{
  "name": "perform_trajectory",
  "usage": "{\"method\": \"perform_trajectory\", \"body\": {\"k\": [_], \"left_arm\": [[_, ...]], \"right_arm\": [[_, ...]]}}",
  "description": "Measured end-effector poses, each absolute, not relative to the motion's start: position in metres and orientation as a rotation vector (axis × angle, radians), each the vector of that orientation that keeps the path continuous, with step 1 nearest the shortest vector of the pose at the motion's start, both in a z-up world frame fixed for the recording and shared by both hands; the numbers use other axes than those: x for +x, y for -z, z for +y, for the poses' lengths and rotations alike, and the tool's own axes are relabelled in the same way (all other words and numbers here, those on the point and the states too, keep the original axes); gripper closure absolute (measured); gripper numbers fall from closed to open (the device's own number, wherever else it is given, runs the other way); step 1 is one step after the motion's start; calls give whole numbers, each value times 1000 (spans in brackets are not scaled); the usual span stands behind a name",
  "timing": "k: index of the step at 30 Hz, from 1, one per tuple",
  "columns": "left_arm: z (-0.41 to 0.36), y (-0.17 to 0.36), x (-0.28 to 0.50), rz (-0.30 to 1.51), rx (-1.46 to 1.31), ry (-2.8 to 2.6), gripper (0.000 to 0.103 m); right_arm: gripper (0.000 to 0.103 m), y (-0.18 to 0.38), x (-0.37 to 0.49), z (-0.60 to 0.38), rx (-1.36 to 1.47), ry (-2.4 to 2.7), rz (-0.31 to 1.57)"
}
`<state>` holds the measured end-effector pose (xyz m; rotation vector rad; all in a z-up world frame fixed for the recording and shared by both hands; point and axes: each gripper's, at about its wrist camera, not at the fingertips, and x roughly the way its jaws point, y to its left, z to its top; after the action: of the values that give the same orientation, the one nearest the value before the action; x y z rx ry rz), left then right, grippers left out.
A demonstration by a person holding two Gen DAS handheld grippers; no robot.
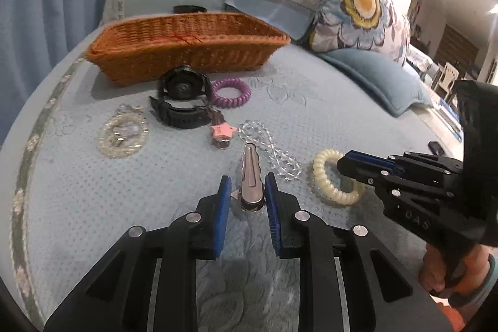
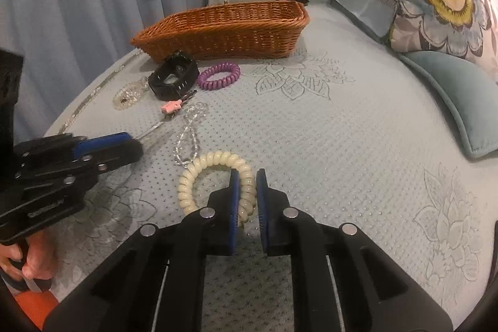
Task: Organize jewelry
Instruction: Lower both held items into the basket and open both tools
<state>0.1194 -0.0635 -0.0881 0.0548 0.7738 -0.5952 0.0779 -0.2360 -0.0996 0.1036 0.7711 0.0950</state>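
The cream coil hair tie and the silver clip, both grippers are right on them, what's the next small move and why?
Probably lift both straight up, then carry them toward the wicker basket. The right gripper pinches the cream coil hair tie, the left gripper brackets the silver clip, and both pieces lie on the bedspread.

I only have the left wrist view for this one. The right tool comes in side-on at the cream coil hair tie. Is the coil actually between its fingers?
Observer: Yes. In the right wrist view, one side of the cream coil hair tie runs between the blue pads of the right tool, which are shut on it.
Operator: Is the coil off the bed yet?
Observer: It doesn't look so. Its free loop lies on the bedspread, left of the tool.
Operator: Can you see who holds the left tool?
Observer: Only a hand, wrapped around the handle of the left tool at the lower left edge.
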Motion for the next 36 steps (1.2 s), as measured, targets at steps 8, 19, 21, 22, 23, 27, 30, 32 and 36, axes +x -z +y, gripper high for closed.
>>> {"method": "perform_trajectory", "body": {"k": [8, 19, 21, 22, 23, 27, 30, 32, 36], "left_arm": [[-31, 39, 139, 698, -11, 545, 82], [-35, -7, 260, 659, -9, 498, 82], [-39, 0, 286, 687, -20, 484, 82], [-39, 3, 292, 695, -23, 482, 82], [-41, 8, 304, 710, -28, 478, 82], [-50, 22, 331, 756, -29, 472, 82], [-55, 33, 345, 790, -31, 462, 82], [-57, 40, 351, 811, -32, 457, 82], [-63, 51, 356, 847, -28, 454, 82]], "right_arm": [[94, 34, 103, -247, 104, -96, 675], [94, -21, 236, -256, 123, -73, 620], [94, -15, 266, -255, 118, -62, 651], [94, -11, 277, -254, 120, -61, 668], [94, -5, 290, -253, 119, -57, 689], [94, 19, 330, -251, 129, -39, 782], [94, 34, 346, -249, 125, -29, 831], [94, 41, 352, -245, 110, -29, 856], [94, 50, 355, -243, 92, -34, 889]]}}
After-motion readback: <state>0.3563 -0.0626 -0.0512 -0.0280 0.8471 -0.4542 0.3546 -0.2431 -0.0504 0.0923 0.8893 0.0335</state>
